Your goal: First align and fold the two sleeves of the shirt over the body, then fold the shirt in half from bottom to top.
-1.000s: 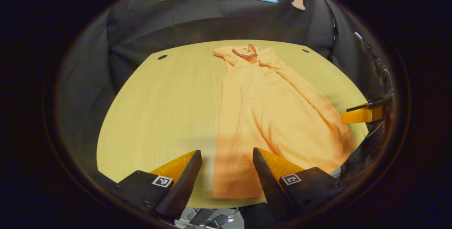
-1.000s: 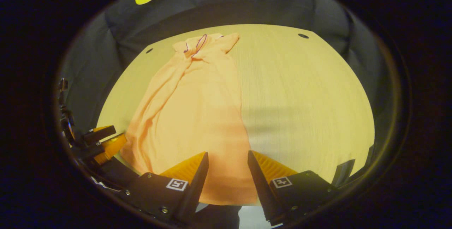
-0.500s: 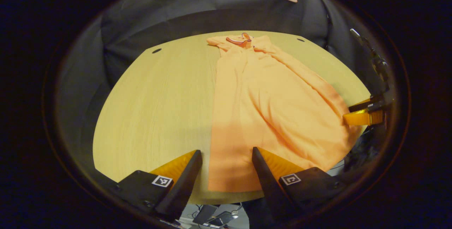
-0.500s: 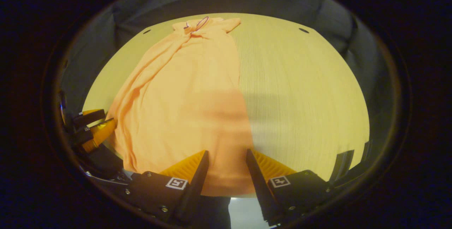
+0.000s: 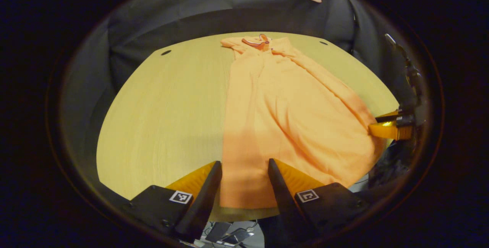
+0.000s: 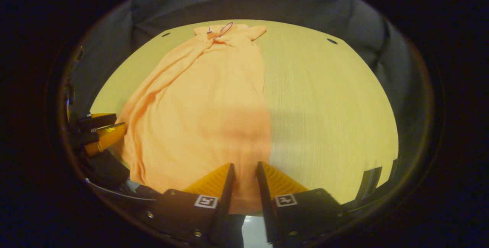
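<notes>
An orange shirt (image 5: 290, 102) lies lengthwise on the wooden table (image 5: 164, 106), collar (image 5: 254, 42) at the far end and hem at the near edge. Its sides are folded in, with a long ridge along one side. My left gripper (image 5: 244, 164) is open, its fingers straddling one hem corner. The right gripper (image 5: 387, 127) shows at the other hem corner. In the right gripper view the shirt (image 6: 206, 102) runs from the collar (image 6: 223, 30) down to my right gripper (image 6: 245, 164), which is open by a narrow gap with hem cloth between its fingers. The left gripper (image 6: 101, 133) is at far left.
The table (image 6: 328, 106) has small dark holes near its far corners (image 5: 165, 52) (image 6: 332, 41). Black cloth walls rise behind and beside it. Cables and dark devices (image 5: 229, 236) lie below the near table edge.
Both grippers have dropped closer to the hem at the near edge. The right gripper's fingers have narrowed markedly around the cloth; the left's narrowed slightly.
</notes>
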The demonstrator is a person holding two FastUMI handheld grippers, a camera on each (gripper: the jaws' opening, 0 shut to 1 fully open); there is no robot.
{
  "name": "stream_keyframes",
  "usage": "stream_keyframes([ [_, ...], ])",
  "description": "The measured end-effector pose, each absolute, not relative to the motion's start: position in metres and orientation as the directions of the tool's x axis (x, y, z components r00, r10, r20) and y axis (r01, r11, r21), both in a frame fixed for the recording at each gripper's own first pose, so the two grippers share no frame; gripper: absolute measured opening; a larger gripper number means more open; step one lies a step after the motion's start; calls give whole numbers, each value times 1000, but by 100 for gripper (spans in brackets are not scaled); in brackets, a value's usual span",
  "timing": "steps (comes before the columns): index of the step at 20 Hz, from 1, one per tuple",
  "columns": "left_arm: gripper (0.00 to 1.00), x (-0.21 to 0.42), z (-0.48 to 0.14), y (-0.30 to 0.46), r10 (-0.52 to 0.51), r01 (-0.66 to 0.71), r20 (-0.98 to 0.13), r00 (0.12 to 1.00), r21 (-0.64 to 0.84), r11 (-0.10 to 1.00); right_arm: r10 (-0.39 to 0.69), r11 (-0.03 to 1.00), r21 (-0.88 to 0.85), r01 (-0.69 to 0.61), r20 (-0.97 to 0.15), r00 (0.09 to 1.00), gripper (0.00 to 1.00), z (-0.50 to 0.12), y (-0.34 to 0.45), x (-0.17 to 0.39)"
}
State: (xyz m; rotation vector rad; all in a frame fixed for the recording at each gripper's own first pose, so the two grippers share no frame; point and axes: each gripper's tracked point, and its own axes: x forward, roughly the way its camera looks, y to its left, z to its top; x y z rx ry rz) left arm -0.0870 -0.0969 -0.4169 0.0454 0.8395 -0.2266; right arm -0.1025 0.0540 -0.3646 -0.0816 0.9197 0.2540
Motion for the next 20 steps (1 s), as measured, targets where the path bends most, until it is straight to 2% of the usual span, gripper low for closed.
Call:
stream_keyframes([
  [1,84,-87,-418,-103,-193,238,-738,646,-45,970,180,966,31,-256,-794,581,17,-367,57,-101],
  [2,70,-86,-417,-107,-192,241,-728,658,-38,970,173,963,14,-269,-797,578,5,-366,56,-103],
  [4,14,-81,-418,-105,-133,188,-726,675,-6,982,161,959,-8,-283,-806,570,5,-365,55,-103],
  [7,11,-79,-413,-107,-144,176,-723,676,-32,984,172,963,18,-268,-809,562,5,-364,56,-104],
  [8,7,-79,-417,-105,-143,168,-722,677,-38,985,176,966,30,-258,-805,566,5,-360,57,-104],
  [10,7,-79,-416,-105,-136,175,-731,669,-23,984,187,964,40,-264,-805,562,0,-364,56,-102],
  [13,7,-77,-413,-105,-140,168,-735,664,-36,985,214,964,80,-254,-801,559,0,-359,59,-102],
  [20,6,-45,-374,-95,-145,134,-681,718,-69,989,253,964,137,-230,-750,612,0,-324,65,-77],
])
